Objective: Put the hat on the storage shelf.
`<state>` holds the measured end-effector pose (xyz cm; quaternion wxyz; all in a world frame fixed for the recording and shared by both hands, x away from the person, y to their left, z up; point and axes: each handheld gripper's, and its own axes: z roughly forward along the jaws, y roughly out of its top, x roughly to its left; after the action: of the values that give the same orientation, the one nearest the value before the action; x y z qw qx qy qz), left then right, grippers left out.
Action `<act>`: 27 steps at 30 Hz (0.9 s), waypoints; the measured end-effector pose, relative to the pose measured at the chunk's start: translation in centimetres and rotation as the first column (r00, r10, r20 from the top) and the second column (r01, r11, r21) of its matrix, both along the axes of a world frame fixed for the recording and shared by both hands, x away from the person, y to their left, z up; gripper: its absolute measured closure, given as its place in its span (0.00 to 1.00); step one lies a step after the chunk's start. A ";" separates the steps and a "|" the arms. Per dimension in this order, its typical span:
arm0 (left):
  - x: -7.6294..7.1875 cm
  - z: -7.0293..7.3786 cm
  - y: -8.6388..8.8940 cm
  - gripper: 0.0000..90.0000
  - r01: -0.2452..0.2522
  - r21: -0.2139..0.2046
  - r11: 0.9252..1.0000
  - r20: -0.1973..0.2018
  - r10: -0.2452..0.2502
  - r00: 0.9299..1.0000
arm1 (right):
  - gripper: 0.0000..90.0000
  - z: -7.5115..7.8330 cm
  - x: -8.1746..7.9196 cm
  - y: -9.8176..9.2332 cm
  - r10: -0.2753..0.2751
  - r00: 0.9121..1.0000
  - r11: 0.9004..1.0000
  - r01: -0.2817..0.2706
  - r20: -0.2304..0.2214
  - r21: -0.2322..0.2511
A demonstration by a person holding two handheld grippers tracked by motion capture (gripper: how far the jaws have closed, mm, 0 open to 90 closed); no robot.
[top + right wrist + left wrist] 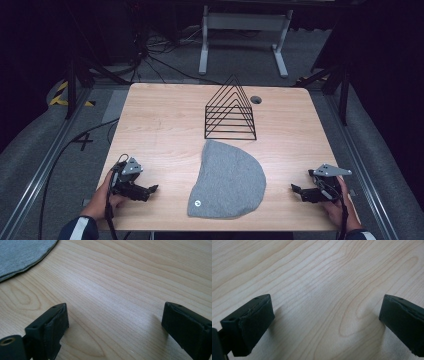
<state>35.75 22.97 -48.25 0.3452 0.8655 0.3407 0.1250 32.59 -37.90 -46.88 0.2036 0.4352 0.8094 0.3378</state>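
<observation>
A grey knit beanie point(229, 181) lies flat near the table's front edge, a small round tag by its brim. Its curved edge point(23, 253) shows at the upper left of the right gripper view. Behind it stands a black wire rack point(230, 111) of triangular dividers. My left gripper point(151, 191) rests low on the wood to the left of the beanie, open, with bare table between its jaws point(325, 315). My right gripper point(296, 189) sits to the right of the beanie, also open over bare wood point(115, 320). Neither touches the beanie.
The wooden table point(165, 125) has a round cable hole point(256, 99) at the back right of the rack. Cables trail from both grippers off the front edge. Dark floor, rails and a white table frame point(245, 30) lie beyond.
</observation>
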 end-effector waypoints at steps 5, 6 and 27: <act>0.1 0.1 -0.3 0.00 -0.006 0.004 1.000 0.000 0.006 1.000 | 0.08 0.0 0.0 0.0 -0.001 1.000 1.000 0.001 -0.001 0.001; 0.0 0.2 -0.3 0.01 -0.004 0.013 1.000 -0.005 0.004 1.000 | 0.08 0.0 -0.1 0.0 -0.003 1.000 1.000 0.003 -0.002 0.006; 2.6 2.2 -4.1 0.42 0.182 -0.025 0.983 0.040 -0.181 0.983 | 0.65 1.7 -1.5 4.6 0.134 0.990 0.991 -0.134 0.054 -0.002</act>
<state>38.38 18.82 -46.08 0.3738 0.8856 0.2554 0.1043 31.08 -33.25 -45.19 0.2020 0.3708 0.8307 0.3628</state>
